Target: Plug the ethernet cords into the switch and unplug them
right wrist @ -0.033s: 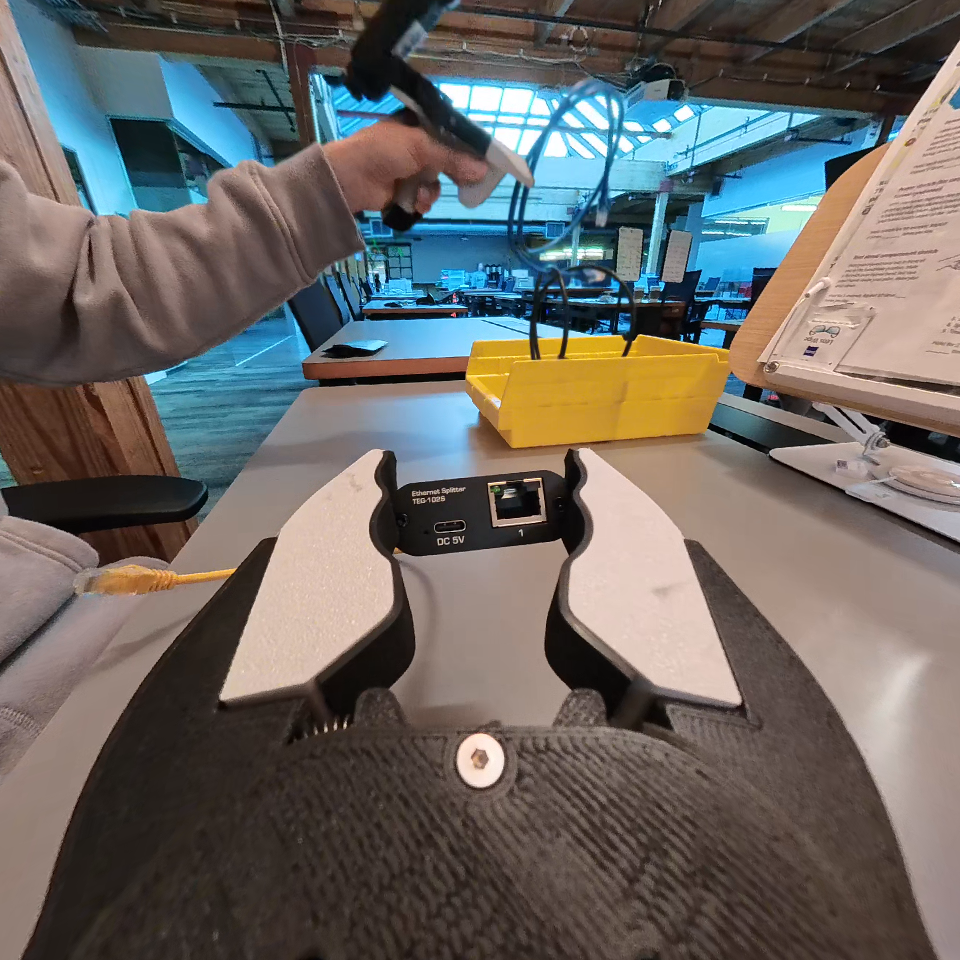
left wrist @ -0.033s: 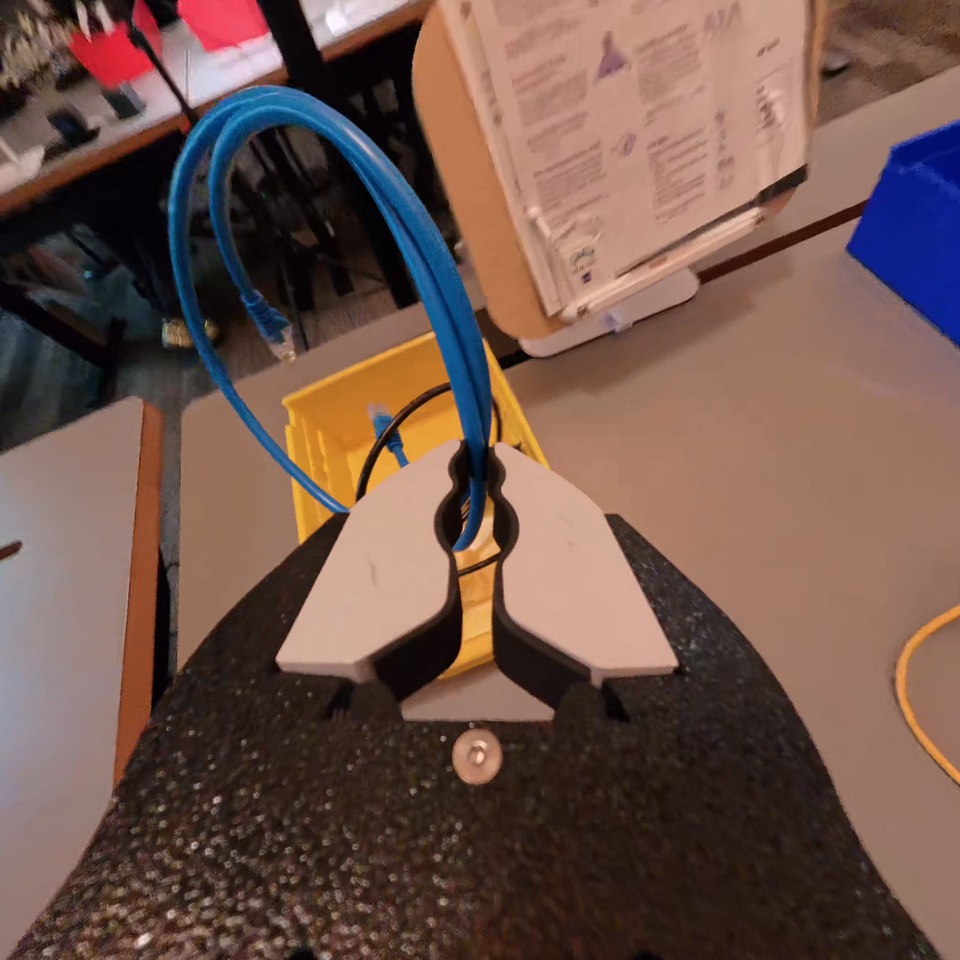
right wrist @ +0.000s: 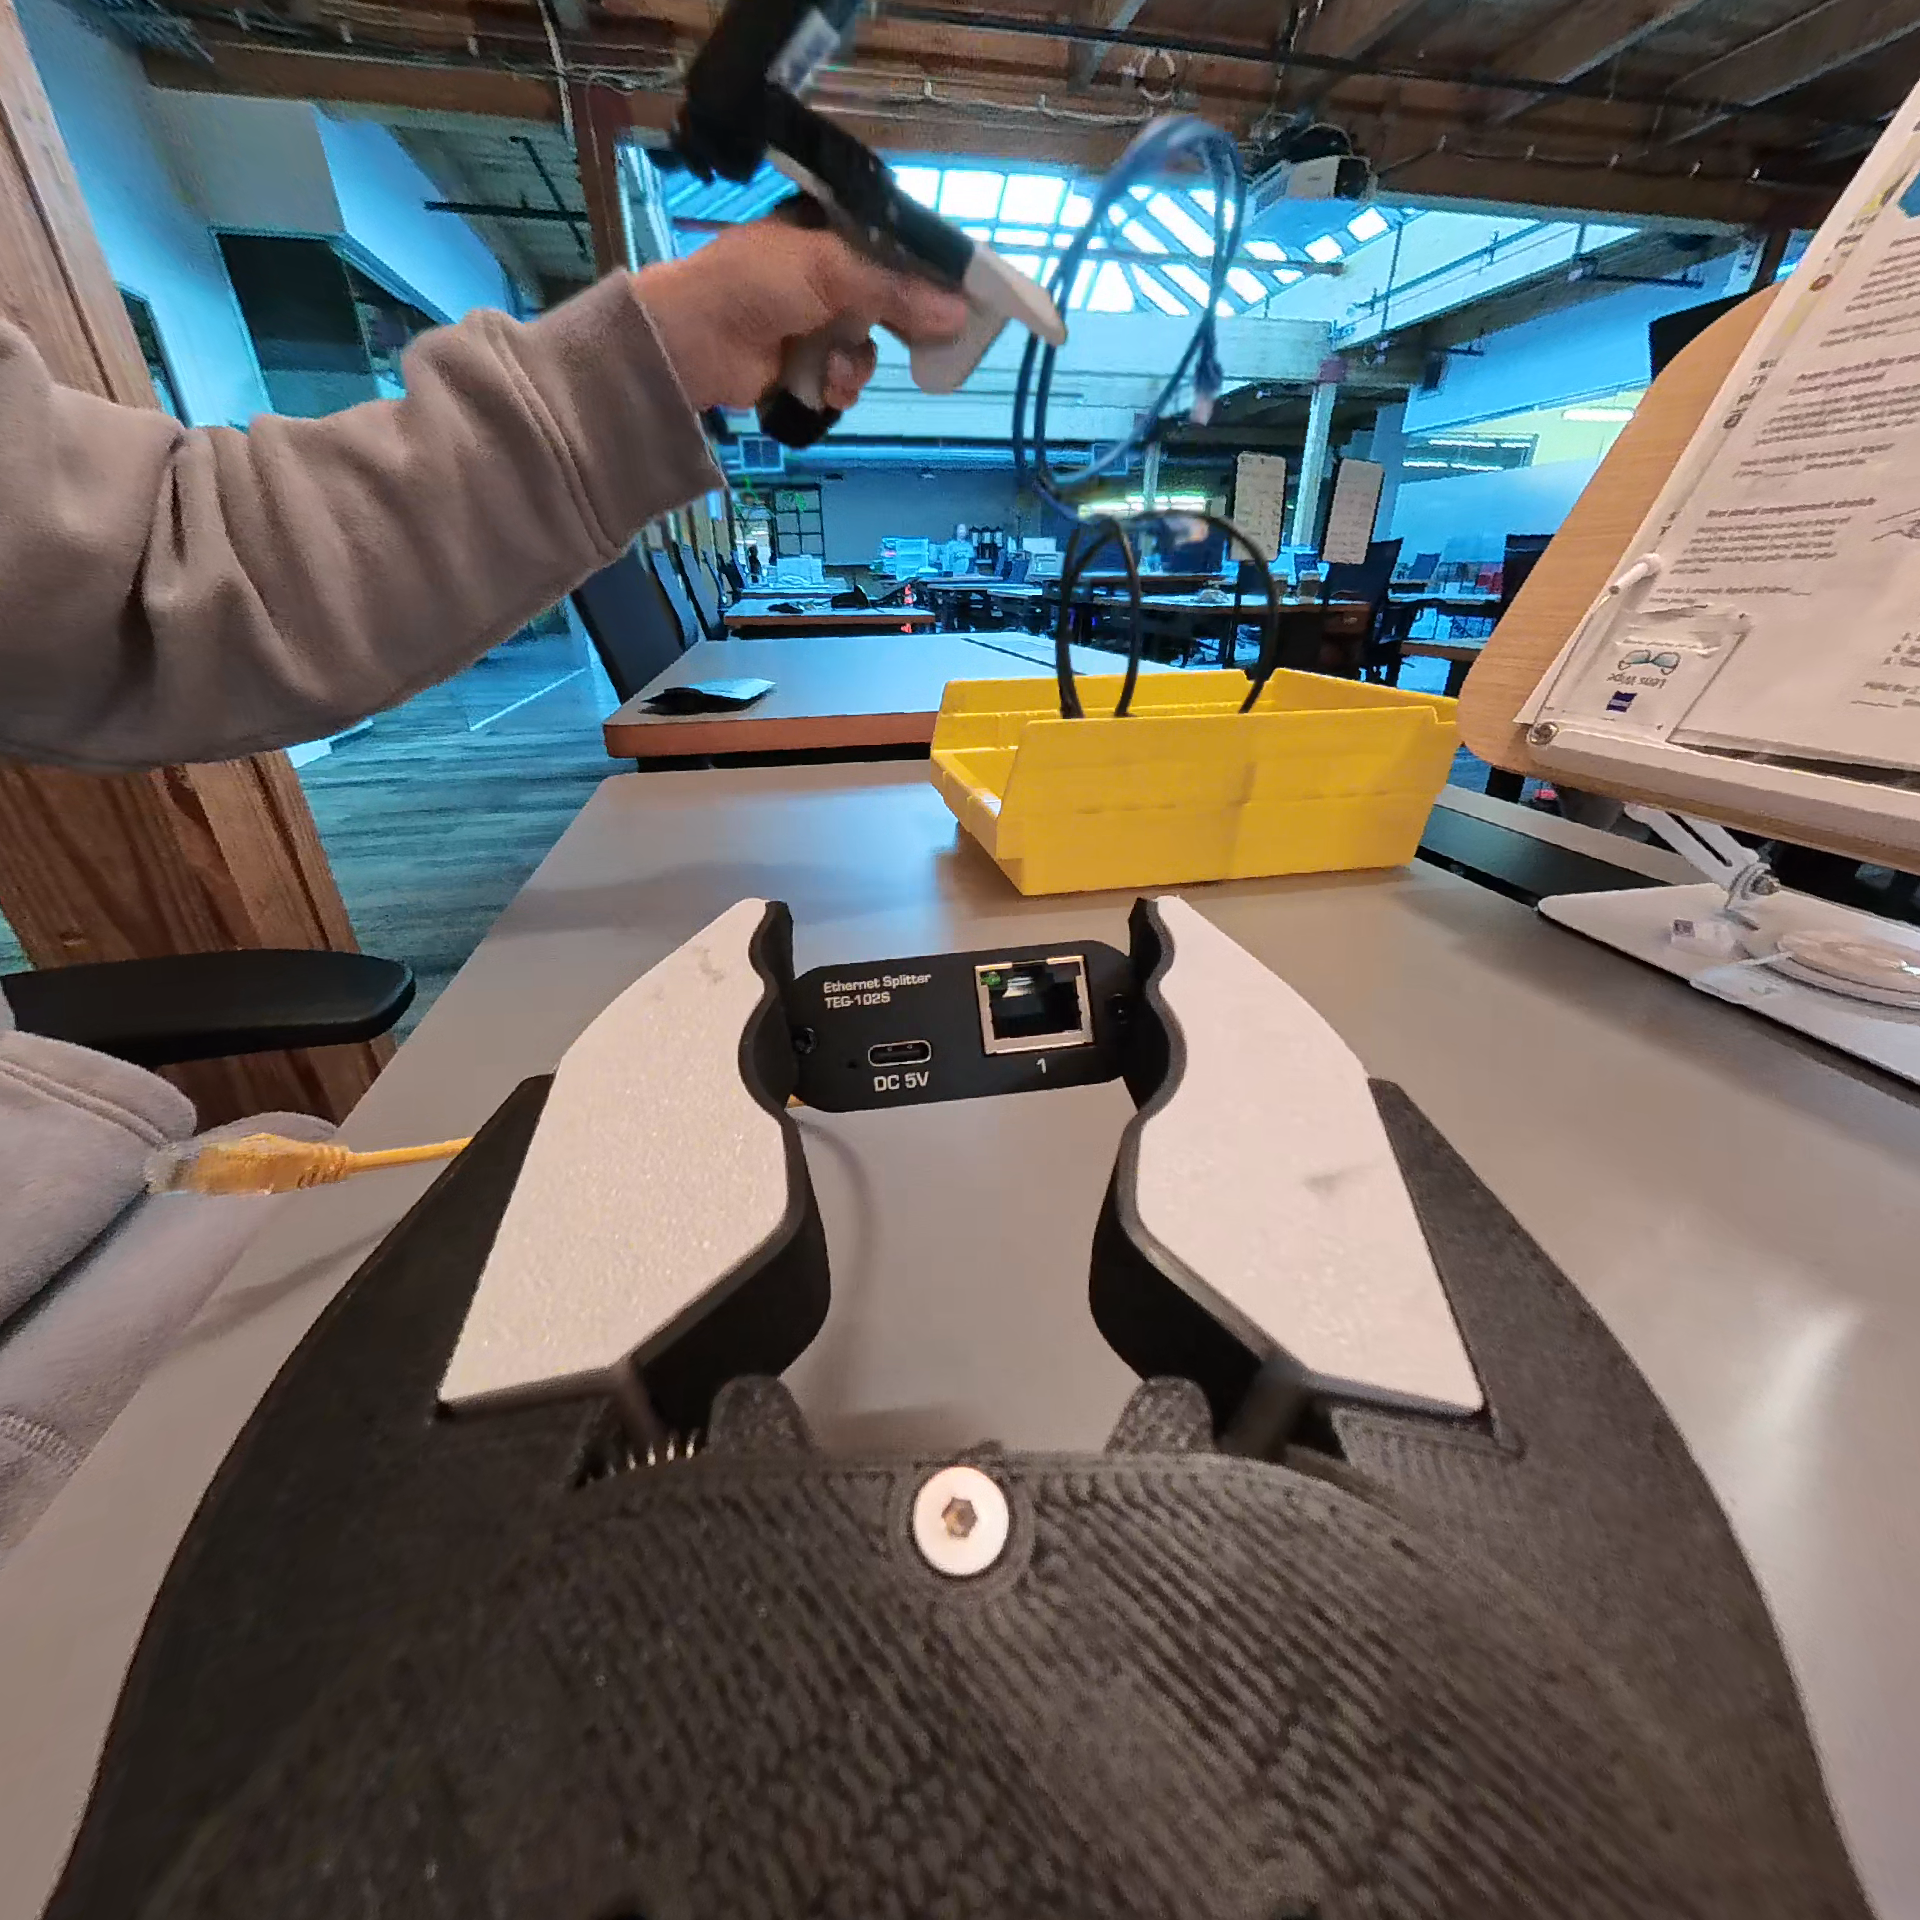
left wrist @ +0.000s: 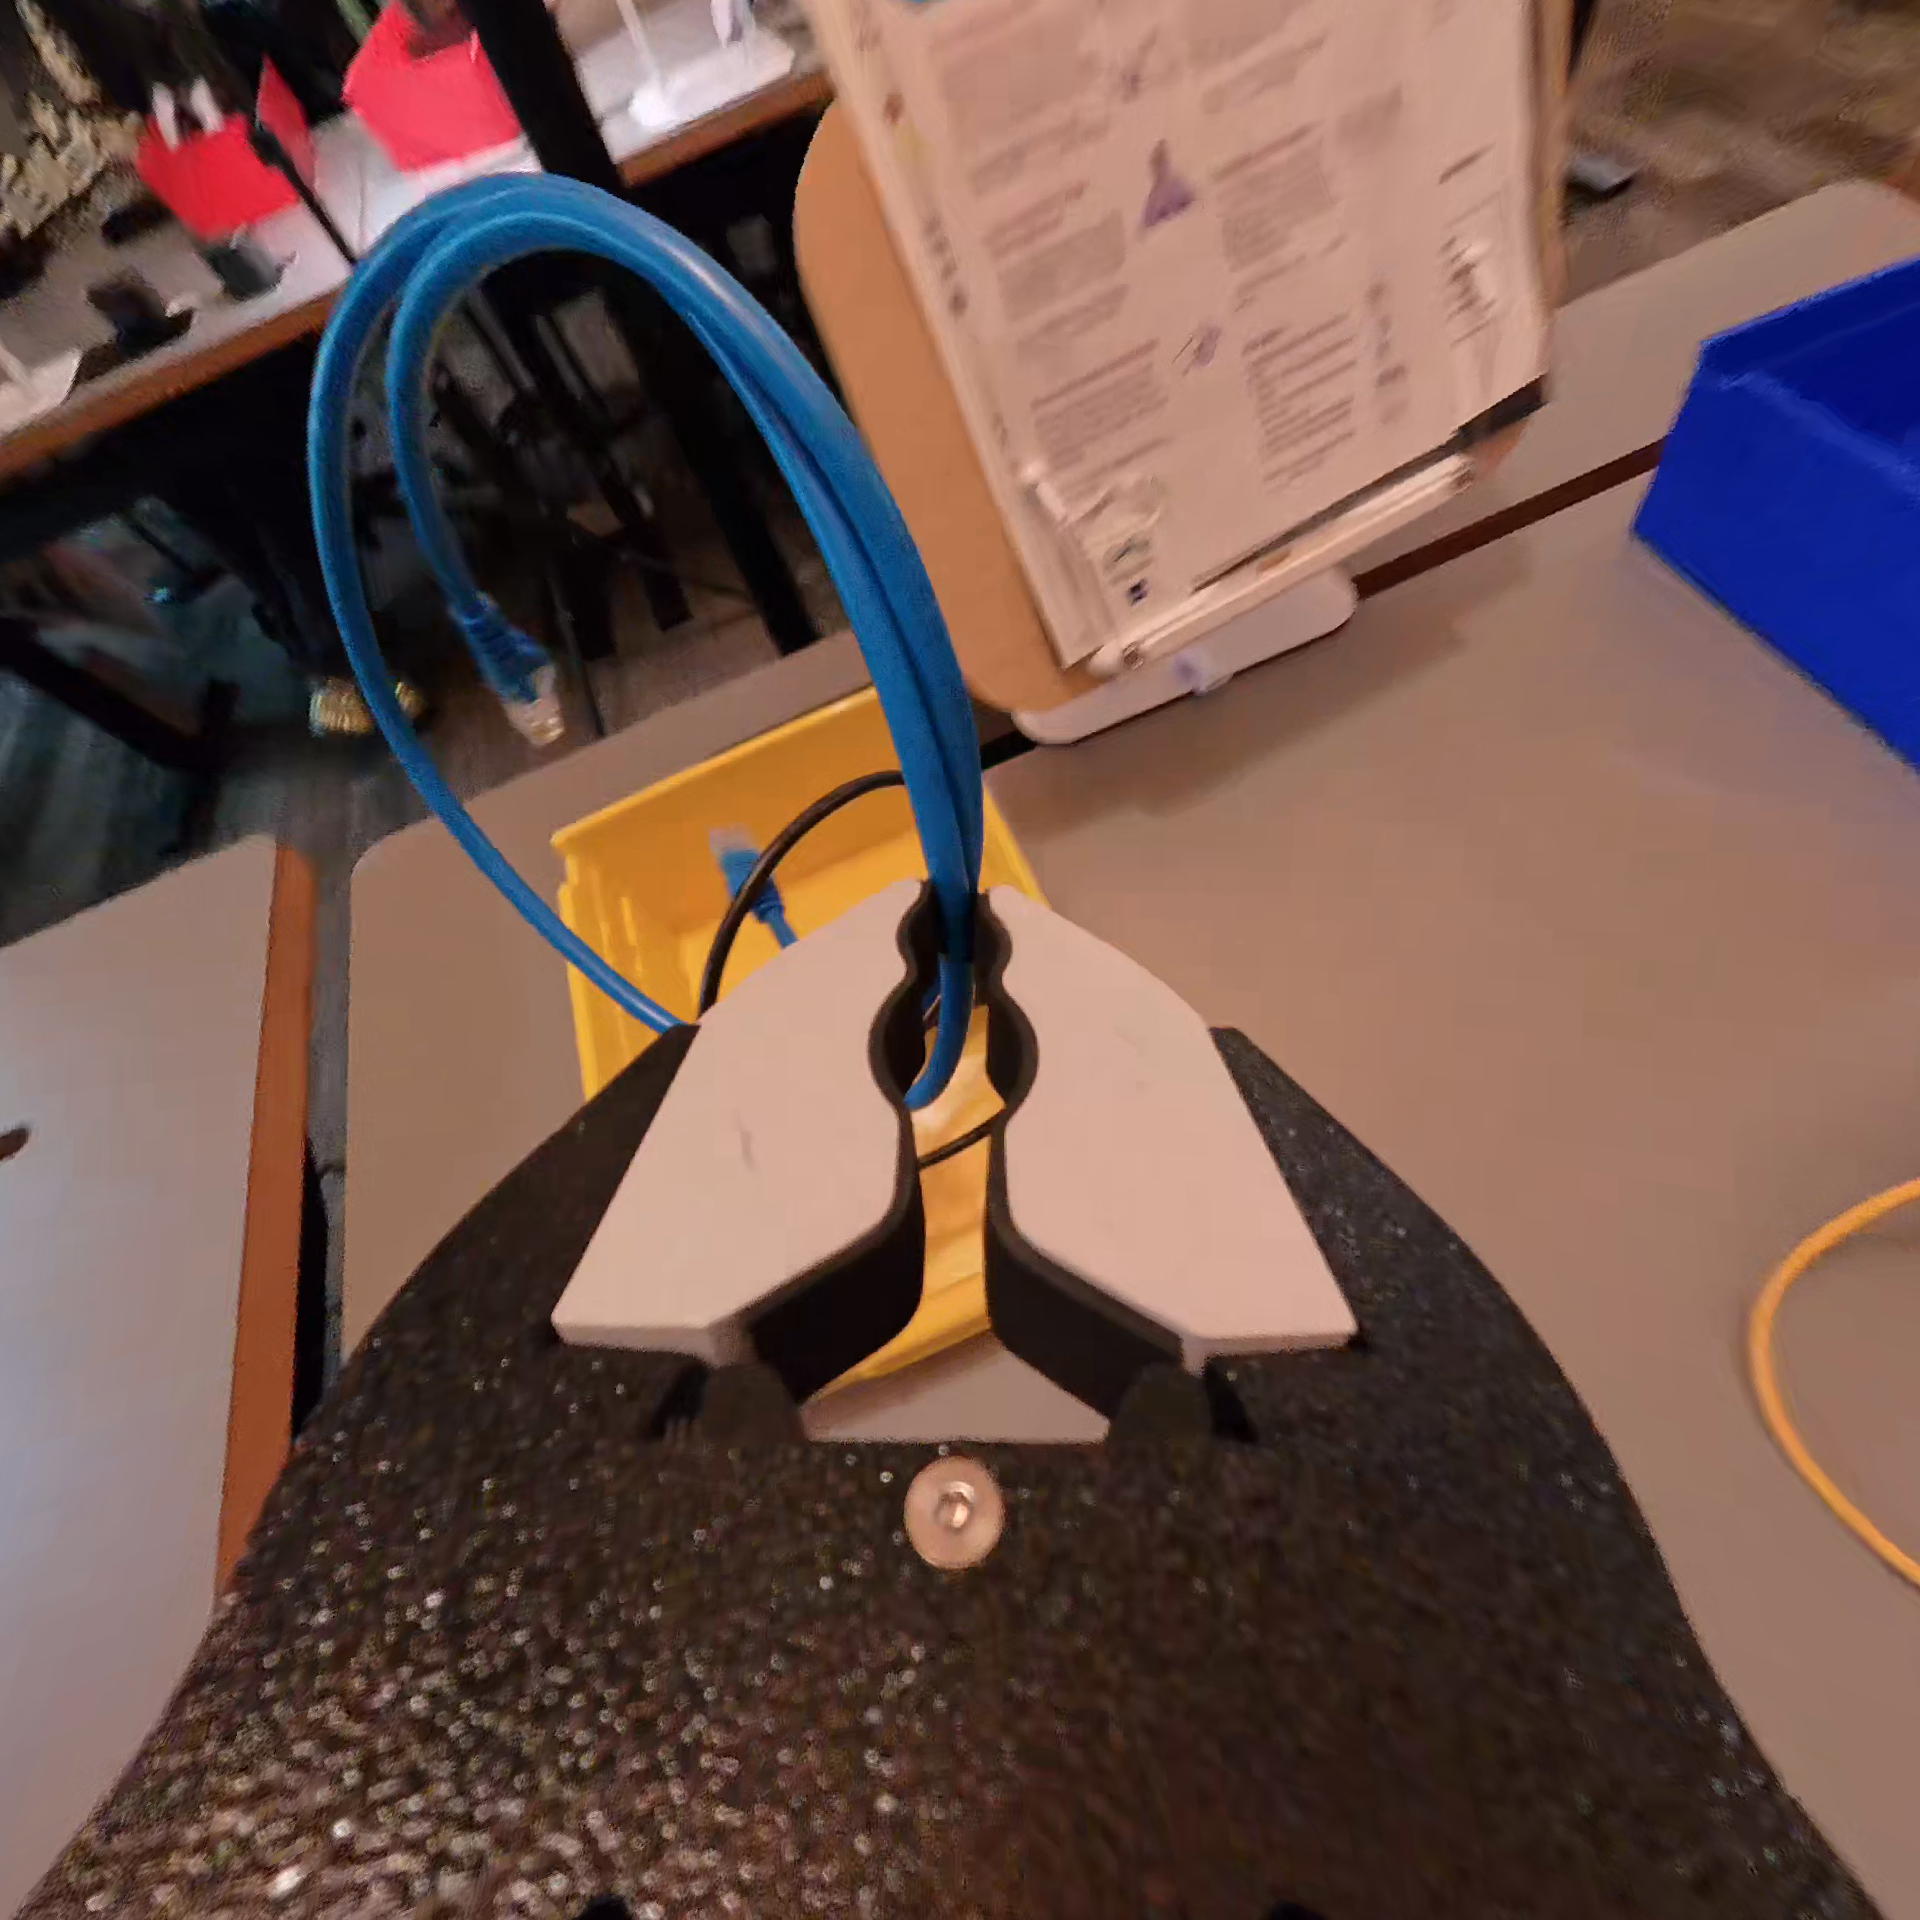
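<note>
My left gripper [left wrist: 951,920] is shut on a looped blue ethernet cord [left wrist: 623,260] and holds it in the air above a yellow bin [left wrist: 623,904]. One blue plug [left wrist: 514,670] hangs free. In the right wrist view the left gripper [right wrist: 997,312] and the blue cord [right wrist: 1049,343] are raised high over the bin [right wrist: 1195,800]. My right gripper [right wrist: 961,966] clamps a black switch [right wrist: 935,1023] by its two ends on the grey table [right wrist: 1558,1143]. The switch's ethernet port [right wrist: 1034,1003] faces me and is empty.
A yellow ethernet cord [left wrist: 1787,1351] lies on the table, its plug [right wrist: 249,1164] left of my right gripper. A black cord [right wrist: 1101,603] loops out of the bin. A document stand [right wrist: 1766,644] is at the right, a blue bin [left wrist: 1797,499] beyond it. The gap from one gripper's tips to the other's is roughly 40 cm.
</note>
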The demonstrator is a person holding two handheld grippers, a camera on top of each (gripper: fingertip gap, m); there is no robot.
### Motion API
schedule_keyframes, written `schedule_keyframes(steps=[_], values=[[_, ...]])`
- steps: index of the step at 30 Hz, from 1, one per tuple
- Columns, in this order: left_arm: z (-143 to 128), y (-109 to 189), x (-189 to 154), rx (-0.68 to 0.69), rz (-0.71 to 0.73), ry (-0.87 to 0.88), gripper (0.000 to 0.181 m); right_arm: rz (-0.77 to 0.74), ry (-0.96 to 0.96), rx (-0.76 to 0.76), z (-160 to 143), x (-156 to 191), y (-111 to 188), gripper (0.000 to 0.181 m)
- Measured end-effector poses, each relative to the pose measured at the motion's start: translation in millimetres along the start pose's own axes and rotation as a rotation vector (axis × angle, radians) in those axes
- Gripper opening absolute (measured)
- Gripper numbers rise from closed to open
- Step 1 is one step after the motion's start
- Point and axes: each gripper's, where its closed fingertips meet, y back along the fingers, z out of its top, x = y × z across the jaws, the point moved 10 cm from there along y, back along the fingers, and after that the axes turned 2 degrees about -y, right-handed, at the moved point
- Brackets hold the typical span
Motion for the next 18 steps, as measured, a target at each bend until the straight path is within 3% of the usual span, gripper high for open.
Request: schedule_keyframes(steps=[9, 11, 14, 18], values=[[60, 75, -78, -0.308, -0.266, -0.110, 0.005, 0.020, -0.019, -0.050, 1, -2, 5, 0.063], [63, 80, -97, -0.308, -0.337, -0.136, 0.005, 0.032, -0.023, -0.066, 1, -2, 7, 0.063], [48, 57, -118, -0.245, -0.479, -0.070, 0.005, 0.046, -0.033, -0.094, 2, -3, 10, 0.063], [0, -3, -136, -0.070, -0.657, 0.131, 0.005, 0.060, -0.035, -0.103, 2, -2, 12, 0.063]])
